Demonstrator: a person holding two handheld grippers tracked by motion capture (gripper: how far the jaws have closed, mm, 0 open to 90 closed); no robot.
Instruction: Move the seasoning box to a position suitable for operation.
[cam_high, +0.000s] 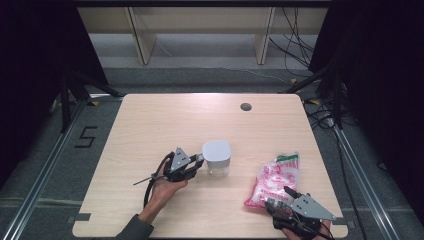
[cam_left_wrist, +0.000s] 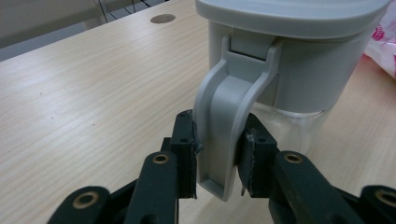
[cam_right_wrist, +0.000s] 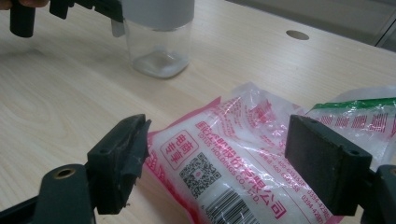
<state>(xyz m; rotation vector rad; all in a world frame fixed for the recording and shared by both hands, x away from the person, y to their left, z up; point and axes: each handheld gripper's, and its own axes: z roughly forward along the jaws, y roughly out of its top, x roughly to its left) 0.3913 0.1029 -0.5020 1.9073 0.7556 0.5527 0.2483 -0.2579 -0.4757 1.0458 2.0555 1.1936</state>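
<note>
**Currently: latch gripped, bag approach pending**

High view: clear square jar with grey lid (cam_high: 217, 159) stands mid-table; pink-printed plastic bag (cam_high: 274, 181) lies well right.

Left gripper view: left gripper (cam_left_wrist: 217, 154) is clamped on the grey lid latch (cam_left_wrist: 224, 135) — likely releasing it.

Right gripper view: right gripper (cam_right_wrist: 243, 154) is spread wide above the bag — closing on it probably follows.

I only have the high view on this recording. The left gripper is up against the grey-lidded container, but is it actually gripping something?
Observer: Yes. In the left gripper view, the left gripper is shut on the grey latch handle hanging from the lid.
Operator: And the right gripper near the bag?
Observer: The right gripper is open, jaws either side of the pink-printed bag, not pinching it.
Operator: Anything in the container?
Observer: A thin white layer at the bottom of the clear container.
</note>
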